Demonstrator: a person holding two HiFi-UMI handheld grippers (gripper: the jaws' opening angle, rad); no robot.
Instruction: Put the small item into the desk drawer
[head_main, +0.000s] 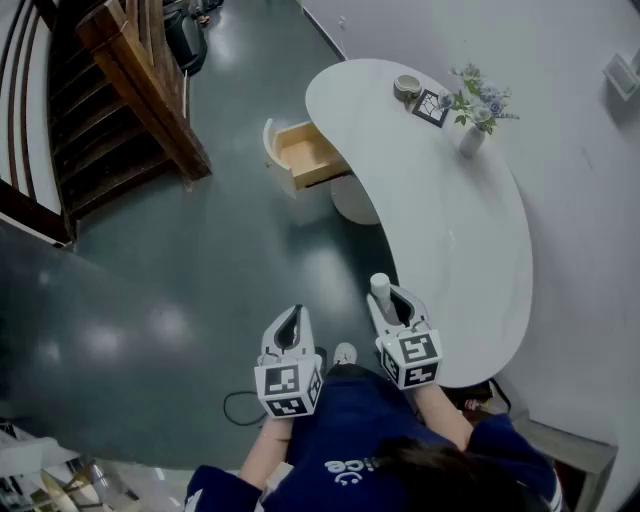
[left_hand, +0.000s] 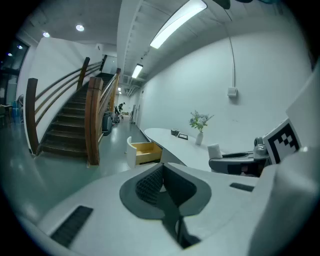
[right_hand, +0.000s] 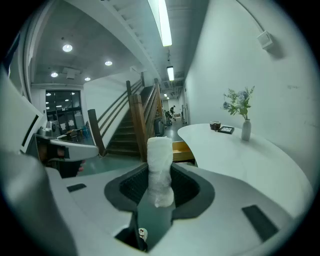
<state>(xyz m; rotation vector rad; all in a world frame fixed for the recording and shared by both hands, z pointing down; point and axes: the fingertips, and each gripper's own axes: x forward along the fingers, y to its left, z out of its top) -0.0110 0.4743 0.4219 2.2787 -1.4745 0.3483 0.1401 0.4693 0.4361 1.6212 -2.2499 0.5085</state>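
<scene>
A small white wrapped cylinder (right_hand: 160, 170) stands upright between the jaws of my right gripper (right_hand: 160, 187), which is shut on it; in the head view the cylinder (head_main: 381, 289) sticks up from the right gripper (head_main: 398, 305) at the near edge of the white desk (head_main: 470, 240). The wooden desk drawer (head_main: 308, 153) stands pulled open at the desk's far left side, also seen as the drawer (left_hand: 142, 151) and the drawer (right_hand: 182, 151). My left gripper (head_main: 290, 328) hangs over the dark floor, shut with nothing in it (left_hand: 161, 184).
On the desk's far end stand a vase of flowers (head_main: 474, 115), a framed marker card (head_main: 432, 107) and a small round dish (head_main: 407, 87). A wooden staircase (head_main: 110, 110) rises at the left. A dark cable (head_main: 240, 410) lies on the floor near the person's feet.
</scene>
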